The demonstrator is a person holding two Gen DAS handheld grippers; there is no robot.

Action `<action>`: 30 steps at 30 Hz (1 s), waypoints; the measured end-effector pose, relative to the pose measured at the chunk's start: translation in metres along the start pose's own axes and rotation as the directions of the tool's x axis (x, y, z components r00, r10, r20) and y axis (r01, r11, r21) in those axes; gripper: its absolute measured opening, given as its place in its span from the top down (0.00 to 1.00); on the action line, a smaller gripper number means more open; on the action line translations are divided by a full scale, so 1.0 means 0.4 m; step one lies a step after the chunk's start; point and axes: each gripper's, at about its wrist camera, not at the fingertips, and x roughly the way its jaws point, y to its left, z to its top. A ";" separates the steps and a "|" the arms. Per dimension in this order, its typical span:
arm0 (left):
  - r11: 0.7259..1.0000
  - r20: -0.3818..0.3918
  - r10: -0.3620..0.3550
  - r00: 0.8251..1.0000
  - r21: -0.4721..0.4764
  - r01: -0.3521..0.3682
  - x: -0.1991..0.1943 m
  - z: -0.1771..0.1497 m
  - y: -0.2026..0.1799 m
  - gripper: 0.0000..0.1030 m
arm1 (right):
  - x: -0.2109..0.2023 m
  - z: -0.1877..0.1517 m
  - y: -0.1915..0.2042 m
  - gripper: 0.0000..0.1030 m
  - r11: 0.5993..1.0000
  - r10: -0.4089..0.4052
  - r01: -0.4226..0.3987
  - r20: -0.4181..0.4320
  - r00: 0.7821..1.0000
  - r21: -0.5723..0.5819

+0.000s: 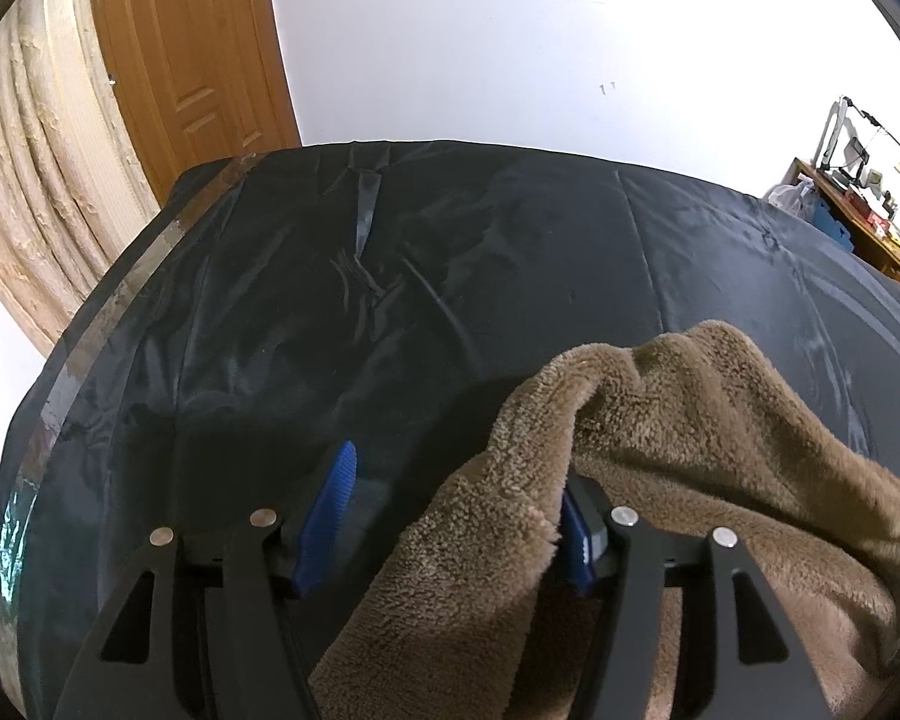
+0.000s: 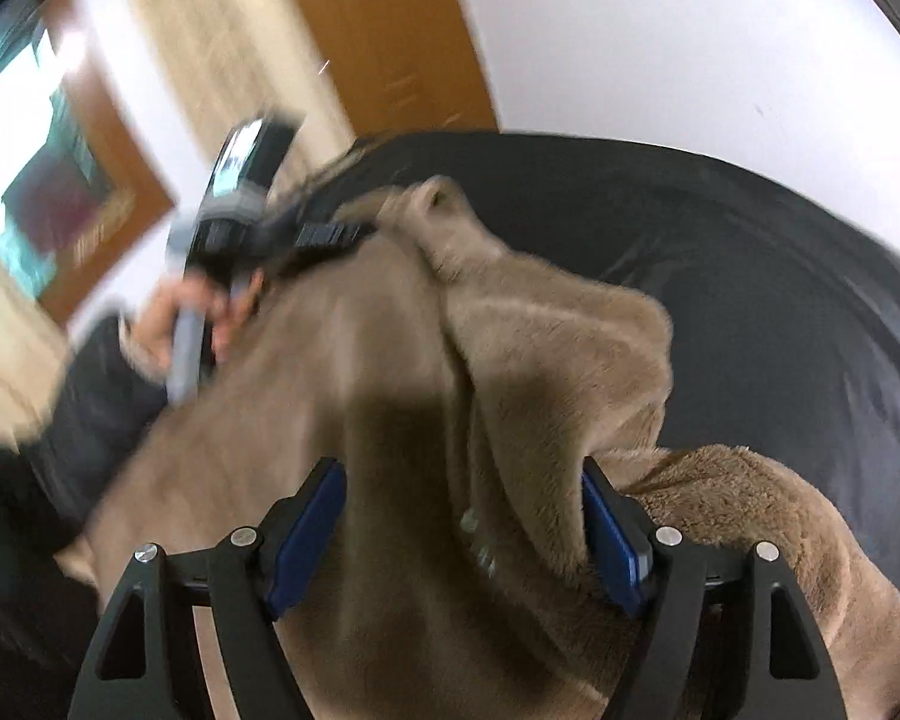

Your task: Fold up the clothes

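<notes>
A brown fleece garment (image 1: 678, 420) lies bunched on the black sheet (image 1: 330, 312). My left gripper (image 1: 456, 510) stands open; a fold of the fleece drapes between its blue pads (image 1: 330, 504) and over the right one. In the right wrist view the same garment (image 2: 510, 360) fills the gap of my right gripper (image 2: 462, 534), which is also wide open with fleece between its pads (image 2: 306, 540). The left gripper (image 2: 306, 240) shows there at the upper left, blurred, held by a hand at the garment's far edge.
The black sheet covers a bed against a white wall (image 1: 510, 48). A wooden door (image 1: 198, 60) and beige curtain (image 1: 36, 180) stand at the left. A cluttered wooden desk (image 1: 858, 210) is at the far right.
</notes>
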 end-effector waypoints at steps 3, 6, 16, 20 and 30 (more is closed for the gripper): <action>1.000 0.000 -0.001 1.000 -0.001 0.001 -0.002 -0.001 -0.002 0.36 | -0.016 0.043 -0.078 0.24 0.982 0.039 -0.053 0.080 0.996 0.183; 1.000 -0.002 -0.003 1.000 -0.004 0.003 -0.002 -0.002 -0.002 0.36 | -0.020 0.068 -0.150 0.24 0.939 -0.028 -0.014 0.117 0.993 0.343; 1.000 -0.003 -0.001 1.000 -0.004 0.001 -0.003 -0.001 -0.004 0.35 | 0.127 0.116 -0.086 0.24 0.894 -0.419 0.432 -0.126 0.899 0.114; 1.000 -0.004 0.000 1.000 -0.002 0.000 -0.002 -0.001 -0.004 0.35 | 0.176 0.132 -0.068 0.24 0.891 -0.437 0.451 -0.174 0.882 0.053; 1.000 -0.004 0.002 1.000 0.010 -0.002 -0.002 0.003 -0.008 0.35 | 0.186 0.126 0.006 0.64 0.921 -0.390 0.390 -0.085 0.917 -0.013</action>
